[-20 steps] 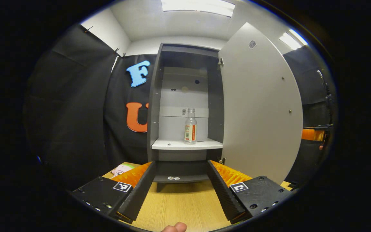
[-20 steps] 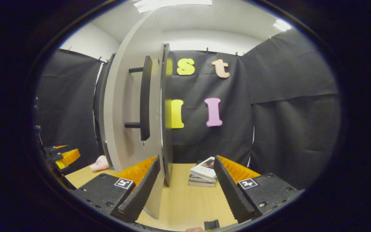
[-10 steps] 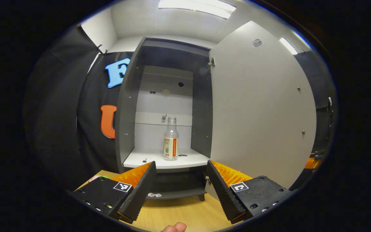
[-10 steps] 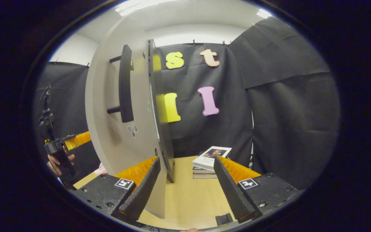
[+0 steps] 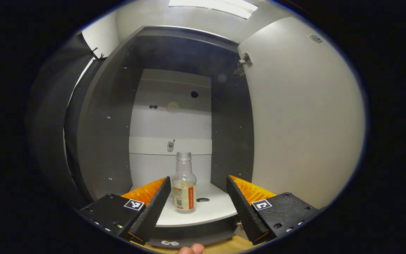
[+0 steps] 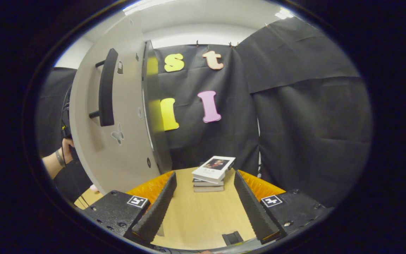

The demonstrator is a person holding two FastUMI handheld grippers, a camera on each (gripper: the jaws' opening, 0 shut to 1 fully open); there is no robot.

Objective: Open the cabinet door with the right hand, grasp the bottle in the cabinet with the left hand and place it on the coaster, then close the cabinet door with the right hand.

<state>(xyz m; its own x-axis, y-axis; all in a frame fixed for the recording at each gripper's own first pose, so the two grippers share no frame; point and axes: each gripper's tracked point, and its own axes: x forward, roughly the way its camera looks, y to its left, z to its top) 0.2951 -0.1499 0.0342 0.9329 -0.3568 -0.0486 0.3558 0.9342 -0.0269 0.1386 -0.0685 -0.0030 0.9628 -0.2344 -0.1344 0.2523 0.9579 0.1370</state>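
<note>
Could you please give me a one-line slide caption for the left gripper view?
Open left gripper nears the bottle on the cabinet shelf, door open.

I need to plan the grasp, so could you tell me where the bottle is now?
In the left gripper view, the bottle stands upright on the cabinet's white shelf, just ahead between the open left gripper fingers.

bottle [image 5: 184,192] label: too small to read | person's hand [image 6: 67,144]: mostly hidden behind cabinet door [image 6: 118,141]
</note>
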